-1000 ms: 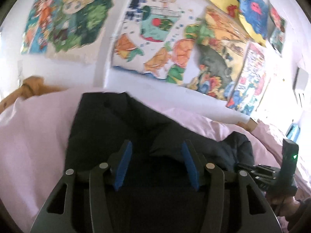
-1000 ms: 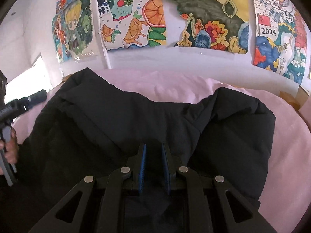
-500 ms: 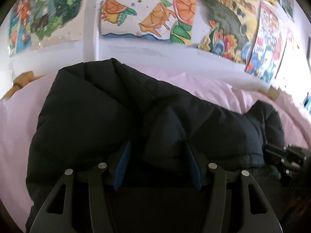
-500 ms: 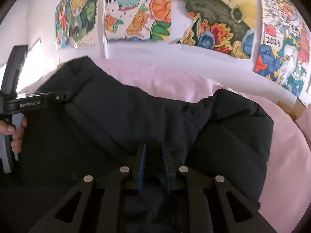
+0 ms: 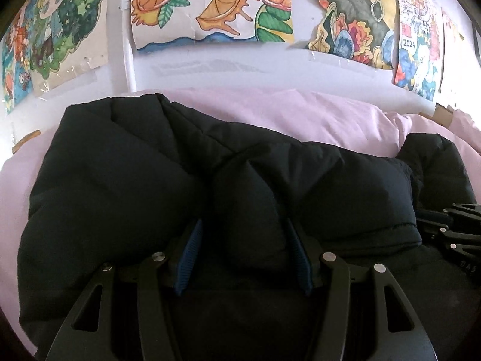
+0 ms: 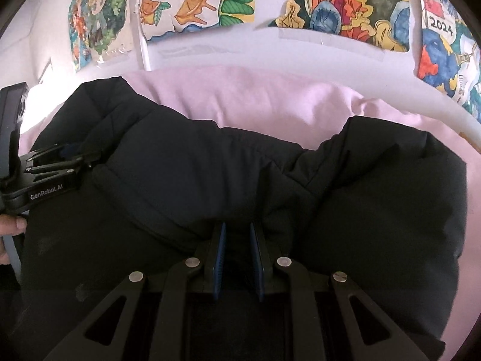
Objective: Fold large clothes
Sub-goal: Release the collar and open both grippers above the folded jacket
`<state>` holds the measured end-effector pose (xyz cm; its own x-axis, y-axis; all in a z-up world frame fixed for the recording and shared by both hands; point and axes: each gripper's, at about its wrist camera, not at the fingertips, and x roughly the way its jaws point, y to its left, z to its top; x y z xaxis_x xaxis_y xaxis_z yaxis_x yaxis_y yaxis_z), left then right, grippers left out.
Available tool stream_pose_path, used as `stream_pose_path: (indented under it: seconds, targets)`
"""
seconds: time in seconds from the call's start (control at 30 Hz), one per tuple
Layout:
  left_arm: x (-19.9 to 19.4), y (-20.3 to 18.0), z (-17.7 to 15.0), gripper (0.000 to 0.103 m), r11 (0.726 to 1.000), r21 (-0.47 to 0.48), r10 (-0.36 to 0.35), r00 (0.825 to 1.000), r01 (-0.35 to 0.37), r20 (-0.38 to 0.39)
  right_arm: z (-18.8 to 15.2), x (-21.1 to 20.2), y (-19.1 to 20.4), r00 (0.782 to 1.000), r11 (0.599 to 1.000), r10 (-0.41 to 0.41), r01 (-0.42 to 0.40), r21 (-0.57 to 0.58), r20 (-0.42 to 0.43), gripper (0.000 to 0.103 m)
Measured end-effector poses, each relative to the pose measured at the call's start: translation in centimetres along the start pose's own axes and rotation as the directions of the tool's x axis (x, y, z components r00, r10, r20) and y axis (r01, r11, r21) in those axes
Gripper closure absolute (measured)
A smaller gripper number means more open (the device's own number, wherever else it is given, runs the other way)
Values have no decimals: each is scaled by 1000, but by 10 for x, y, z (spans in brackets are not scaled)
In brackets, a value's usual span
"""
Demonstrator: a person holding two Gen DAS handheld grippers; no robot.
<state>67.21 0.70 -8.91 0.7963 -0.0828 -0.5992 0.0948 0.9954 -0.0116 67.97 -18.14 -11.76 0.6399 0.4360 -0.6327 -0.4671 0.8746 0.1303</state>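
Both claws have dropped closer to the black jacket [image 5: 120,186] on the pink bedsheet [image 5: 315,114]. Left claw [image 5: 243,255] half spread around padding; right claw [image 6: 237,258] pinching a fold.

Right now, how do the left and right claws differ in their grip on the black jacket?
The left claw stands wide around a thick puffy fold of the black jacket; the right claw is pinched nearly shut on a thin layer. The left sits near the jacket's left side, the right nearer its middle. Both have blue pads and hold the jacket's near edge.
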Motion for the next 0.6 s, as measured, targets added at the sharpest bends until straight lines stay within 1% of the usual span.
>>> stream_pose_path:
  seconds: [0.13, 0.23, 0.33, 0.43, 0.5, 0.53, 0.57, 0.6]
  targets:
    - [4, 0, -1, 51, 1000, 2, 4, 1000, -4, 3, 0, 7, -4, 1000, 1000, 16, -16, 18, -3, 87]
    - [-2, 1, -2, 51, 1000, 1, -6, 1000, 6, 9, -2, 4, -2, 1000, 1000, 4, -4, 9, 3, 87]
    - [-10, -1, 0, 51, 1000, 1, -13, 1000, 13, 16, -8, -4, 3, 999, 1000, -23, 23, -12, 29, 87]
    - [-23, -1, 1, 46, 1000, -6, -22, 999, 22, 28, -9, -16, 7, 998, 999, -33, 34, -18, 51, 86]
    - [-31, -2, 1, 38, 1000, -12, -28, 999, 28, 26, -10, -26, 7, 998, 999, -29, 29, -12, 57, 84]
    - [-35, -3, 2, 36, 1000, -9, -25, 999, 25, 19, -9, -28, 7, 998, 1000, -27, 27, -8, 55, 83]
    - [-39, -4, 2, 33, 1000, -6, -19, 1000, 19, 13, -9, -32, 7, 998, 1000, -23, 24, -3, 51, 79]
    - [-43, -5, 2, 27, 1000, -4, -14, 1000, 14, 7, -8, -36, 7, 999, 1000, -23, 23, -1, 44, 74]
